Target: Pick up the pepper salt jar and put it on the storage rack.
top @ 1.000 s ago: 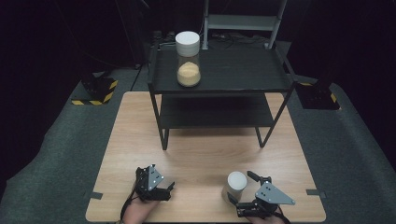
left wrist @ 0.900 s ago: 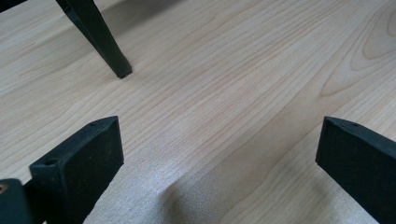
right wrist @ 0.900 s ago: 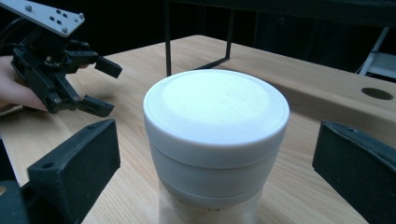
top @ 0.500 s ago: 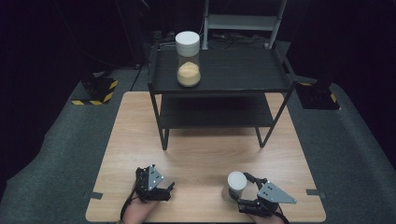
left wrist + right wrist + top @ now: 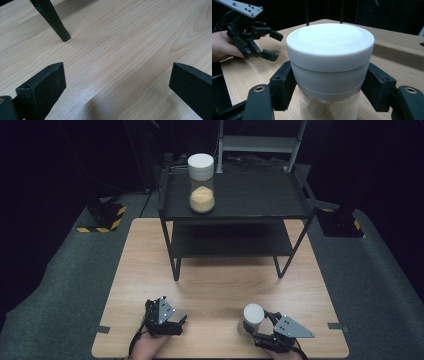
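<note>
A small jar (image 5: 253,316) with a white lid (image 5: 329,50) and pale contents stands near the table's front edge. My right gripper (image 5: 256,326) reaches it from the right, and its jaws have just been closing with the jar between them. In the right gripper view both pads (image 5: 283,82) press the sides of the lid, so the gripper (image 5: 329,85) is shut on the jar. My left gripper (image 5: 179,325) rests low over the front left of the table. It stands open over bare wood (image 5: 117,82), and the right gripper view also catches it (image 5: 272,45).
A black two-tier rack (image 5: 240,195) stands at the back of the wooden table (image 5: 220,285). A taller white-lidded jar (image 5: 201,182) of yellow powder is on its top shelf. One rack leg (image 5: 53,20) stands ahead of the left gripper.
The right gripper's jaws have shut onto the small jar's lid. The left gripper has kept still.
</note>
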Motion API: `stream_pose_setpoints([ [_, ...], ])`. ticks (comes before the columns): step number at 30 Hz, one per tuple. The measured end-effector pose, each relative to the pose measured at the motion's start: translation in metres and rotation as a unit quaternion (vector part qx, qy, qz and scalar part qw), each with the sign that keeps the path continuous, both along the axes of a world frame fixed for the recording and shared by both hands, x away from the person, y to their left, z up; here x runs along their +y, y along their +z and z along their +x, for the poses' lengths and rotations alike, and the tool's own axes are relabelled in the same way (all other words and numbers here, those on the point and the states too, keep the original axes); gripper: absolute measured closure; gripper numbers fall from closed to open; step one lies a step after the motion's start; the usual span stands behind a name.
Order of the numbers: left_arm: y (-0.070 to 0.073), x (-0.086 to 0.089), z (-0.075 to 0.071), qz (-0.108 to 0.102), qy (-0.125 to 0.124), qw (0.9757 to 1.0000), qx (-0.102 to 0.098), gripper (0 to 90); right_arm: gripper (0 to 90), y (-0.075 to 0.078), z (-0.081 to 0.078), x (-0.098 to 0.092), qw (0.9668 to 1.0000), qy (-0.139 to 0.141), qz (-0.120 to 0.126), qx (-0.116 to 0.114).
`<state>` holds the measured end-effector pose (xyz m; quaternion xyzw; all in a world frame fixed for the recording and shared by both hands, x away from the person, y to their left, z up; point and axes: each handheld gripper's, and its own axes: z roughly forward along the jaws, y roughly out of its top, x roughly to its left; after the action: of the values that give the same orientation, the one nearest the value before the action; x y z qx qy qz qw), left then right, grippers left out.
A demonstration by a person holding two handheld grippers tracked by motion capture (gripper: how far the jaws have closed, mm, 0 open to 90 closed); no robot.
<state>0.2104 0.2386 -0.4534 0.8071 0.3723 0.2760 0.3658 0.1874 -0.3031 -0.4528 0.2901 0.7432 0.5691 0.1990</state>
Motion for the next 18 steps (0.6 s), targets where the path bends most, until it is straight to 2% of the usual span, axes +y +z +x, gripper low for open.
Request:
stream_pose_setpoints([
  [15,0.0005,0.0023,0.0015,-0.005,-0.001,1.0000,0.004,1.1,34.7,0.0012,-0.0010,0.0019,0.9999,-0.001,-0.010,-0.011],
  [18,0.0005,0.0028,0.0015,-0.006,-0.002,1.0000,0.004,1.1,34.7,0.0021,-0.0041,0.0038,0.9997,-0.004,-0.015,-0.020],
])
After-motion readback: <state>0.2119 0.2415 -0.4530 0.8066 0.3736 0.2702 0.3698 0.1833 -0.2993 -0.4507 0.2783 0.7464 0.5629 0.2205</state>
